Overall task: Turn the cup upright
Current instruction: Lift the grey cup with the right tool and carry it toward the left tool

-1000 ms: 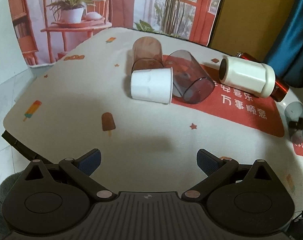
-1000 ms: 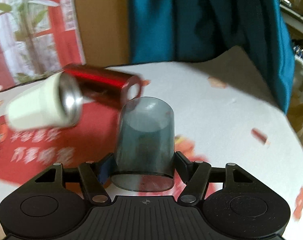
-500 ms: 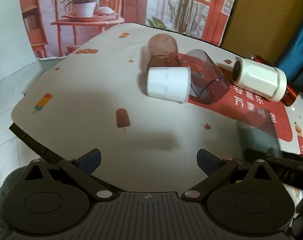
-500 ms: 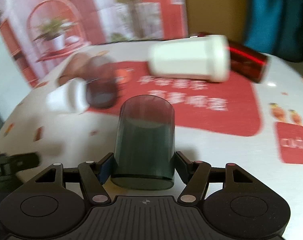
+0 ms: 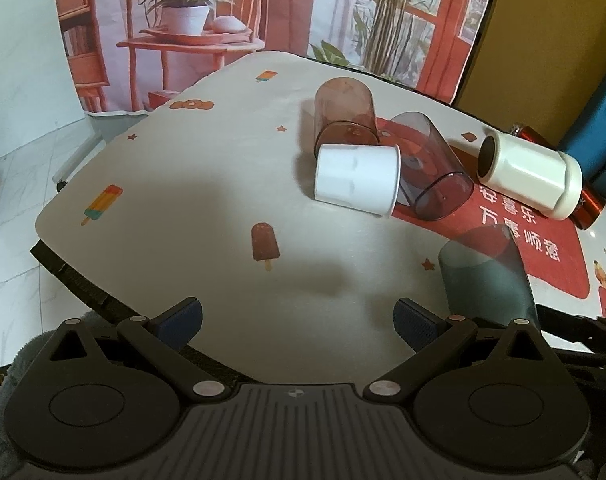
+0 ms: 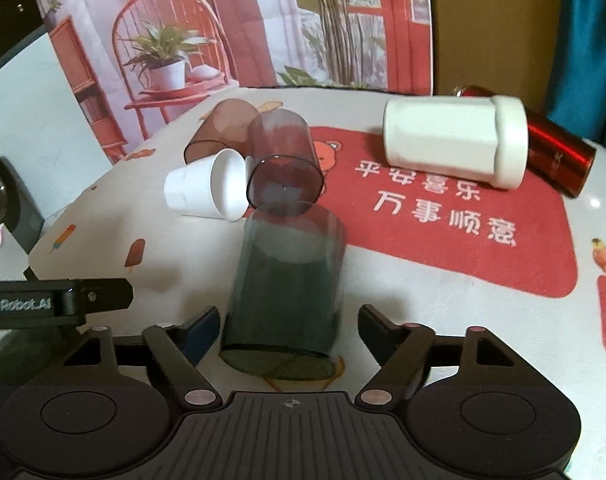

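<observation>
Right wrist view: the smoky grey-green translucent plastic cup (image 6: 285,292) stands on end on the white popsicle-print tablecloth (image 6: 403,292), centred between the fingers of the right gripper (image 6: 287,318). Its upper end reads as the open rim, and its lower end sits flat on the cloth. The jaws are spread and released: the pad at 3 o'clock of the cup stands clear of its wall, while the pad at 9 o'clock sits just beside it, and contact there cannot be told. At 12 o'clock from the cup, a purple-grey translucent plastic cup (image 6: 283,164) lies on its side with its mouth toward the camera. Touching it at 9 o'clock is a white paper cup (image 6: 207,188), also on its side, and behind both lies a brown translucent cup (image 6: 223,128). At 2 o'clock, on the red mat with white characters (image 6: 443,236), lies a white cylindrical canister (image 6: 455,140), with a red metallic cylinder (image 6: 559,152) touching it behind.

From the left wrist, the left gripper (image 5: 299,316) is wide apart and holds nothing, hovering over bare cloth near the table's edge. The grey-green cup shows at 3 o'clock, just beyond its right finger. The three toppled cups cluster at 1 o'clock, with the canister at 2 o'clock.
</observation>
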A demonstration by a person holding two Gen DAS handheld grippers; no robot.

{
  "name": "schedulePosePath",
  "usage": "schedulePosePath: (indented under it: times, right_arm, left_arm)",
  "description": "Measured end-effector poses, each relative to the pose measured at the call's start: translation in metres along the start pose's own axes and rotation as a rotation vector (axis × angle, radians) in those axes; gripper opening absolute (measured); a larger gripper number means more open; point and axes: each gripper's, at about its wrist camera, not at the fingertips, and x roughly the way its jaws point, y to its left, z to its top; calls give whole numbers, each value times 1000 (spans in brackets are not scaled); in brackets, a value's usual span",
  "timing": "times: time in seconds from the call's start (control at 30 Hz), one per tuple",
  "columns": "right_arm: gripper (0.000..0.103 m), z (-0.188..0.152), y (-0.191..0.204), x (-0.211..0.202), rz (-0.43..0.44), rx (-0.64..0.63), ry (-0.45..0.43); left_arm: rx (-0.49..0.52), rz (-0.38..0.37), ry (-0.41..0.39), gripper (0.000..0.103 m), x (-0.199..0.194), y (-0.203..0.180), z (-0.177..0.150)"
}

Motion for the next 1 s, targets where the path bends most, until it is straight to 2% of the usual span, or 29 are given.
schedulePosePath:
  times: [0.2, 0.4, 0.6, 0.8, 1.0]
  right_arm:
    - [102, -9, -11, -18, 11, 25, -35]
    - [103, -15, -19, -40, -5, 23, -65]
    - [103, -20, -26, -55, -146, 20, -108]
    - [103, -26, -48, -72, -200, 75, -151]
    - [103, -37, -66, -76, -251, 112, -150]
  left_arm:
    - [6, -1, 0, 103, -3, 0, -1]
    - [5, -4, -10, 103, -7, -1, -2]
    - [16, -6, -23, 103, -14, -5, -4]
    - [34, -11, -30, 103, -20, -10, -6]
    - [60, -23, -30, 103, -25, -17, -8]
